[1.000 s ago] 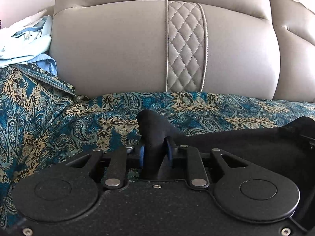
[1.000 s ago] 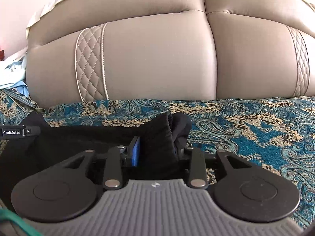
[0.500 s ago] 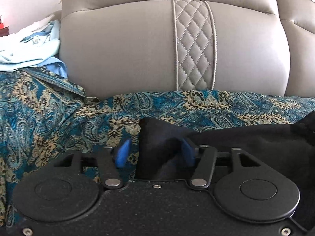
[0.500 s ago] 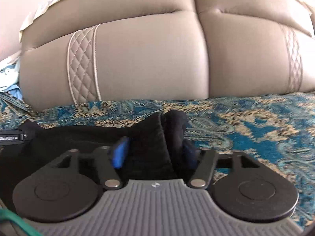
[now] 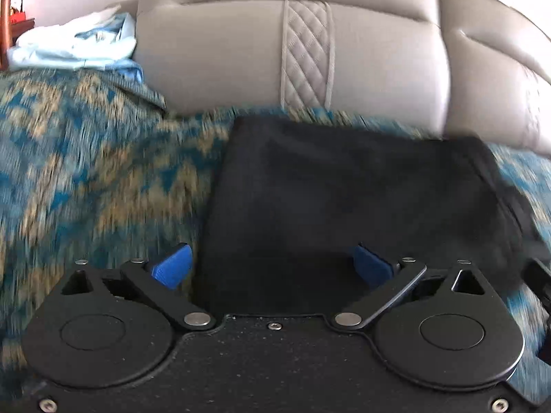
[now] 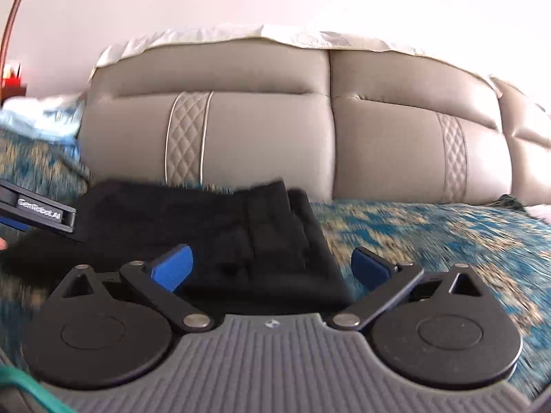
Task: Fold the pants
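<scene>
Both grippers, left (image 5: 272, 266) and right (image 6: 272, 265), hover with fingers spread above the folded black pants (image 5: 361, 199).

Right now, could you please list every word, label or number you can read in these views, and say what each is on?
"GenRobot.AI": white letters, slightly blurred, on the black side of the left gripper, seen in the right wrist view.
A small pale emblem on the right gripper's grey ribbed housing is too small to read.
Nothing else carries text.

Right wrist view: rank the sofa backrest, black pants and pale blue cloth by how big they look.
Largest to smallest:
1. sofa backrest
2. black pants, though nearer the camera, so real size is unsure
3. pale blue cloth, partly cut off at the frame edge
</scene>
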Motion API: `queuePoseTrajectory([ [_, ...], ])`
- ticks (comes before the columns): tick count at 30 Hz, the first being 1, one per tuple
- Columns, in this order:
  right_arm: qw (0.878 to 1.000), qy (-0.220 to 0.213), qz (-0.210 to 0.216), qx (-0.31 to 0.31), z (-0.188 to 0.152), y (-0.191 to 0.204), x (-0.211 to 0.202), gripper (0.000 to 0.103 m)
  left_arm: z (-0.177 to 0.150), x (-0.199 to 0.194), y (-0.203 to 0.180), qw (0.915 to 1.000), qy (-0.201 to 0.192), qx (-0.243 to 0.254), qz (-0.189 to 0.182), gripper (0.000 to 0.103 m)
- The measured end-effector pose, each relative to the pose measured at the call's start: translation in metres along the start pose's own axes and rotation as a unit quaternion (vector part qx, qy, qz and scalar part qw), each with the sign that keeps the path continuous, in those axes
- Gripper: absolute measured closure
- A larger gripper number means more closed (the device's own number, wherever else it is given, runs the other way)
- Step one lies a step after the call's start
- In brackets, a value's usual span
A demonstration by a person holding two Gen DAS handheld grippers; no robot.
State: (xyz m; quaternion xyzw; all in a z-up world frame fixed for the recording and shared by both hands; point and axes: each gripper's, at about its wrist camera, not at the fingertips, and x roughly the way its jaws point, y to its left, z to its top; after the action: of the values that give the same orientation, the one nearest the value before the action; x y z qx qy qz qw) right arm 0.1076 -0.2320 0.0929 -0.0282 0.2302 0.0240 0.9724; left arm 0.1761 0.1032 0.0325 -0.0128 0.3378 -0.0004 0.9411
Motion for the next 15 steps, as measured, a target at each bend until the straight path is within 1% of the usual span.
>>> queuePoseTrajectory([
  [2, 1.0, 0.016, 0.002, -0.006, -0.009, 0.004, -0.008, 0.0, -0.027, -0.022, -0.003, 0.9997, -0.023, -0.006, -0.007, 0.0],
  [3, 1.0, 0.023, 0.003, -0.003, -0.014, 0.006, -0.01, 0.0, -0.035, -0.028, -0.004, 0.9998, -0.019, -0.004, -0.008, 0.0],
  [5, 0.999, 0.039, 0.0, -0.001, -0.02, 0.009, -0.009, 0.0, -0.046, -0.03, -0.008, 1.0, 0.005, 0.004, -0.001, 0.0],
  [7, 0.999, 0.051, -0.004, -0.003, -0.026, 0.013, -0.005, 0.0, -0.055, -0.035, -0.011, 0.9995, -0.016, 0.027, 0.007, 0.0],
  [9, 0.999, 0.047, -0.003, -0.003, -0.033, 0.016, -0.005, 0.0, -0.056, -0.036, -0.013, 0.9993, -0.016, 0.033, 0.009, 0.0],
  [12, 0.999, 0.044, 0.002, -0.004, -0.034, 0.017, -0.002, 0.0, -0.055, -0.036, -0.011, 0.9998, -0.013, 0.017, 0.0, 0.0],
  [15, 0.999, 0.045, 0.01, 0.004, -0.036, 0.013, -0.002, 0.0, -0.054, -0.034, -0.015, 0.9997, -0.016, 0.015, 0.006, 0.0],
])
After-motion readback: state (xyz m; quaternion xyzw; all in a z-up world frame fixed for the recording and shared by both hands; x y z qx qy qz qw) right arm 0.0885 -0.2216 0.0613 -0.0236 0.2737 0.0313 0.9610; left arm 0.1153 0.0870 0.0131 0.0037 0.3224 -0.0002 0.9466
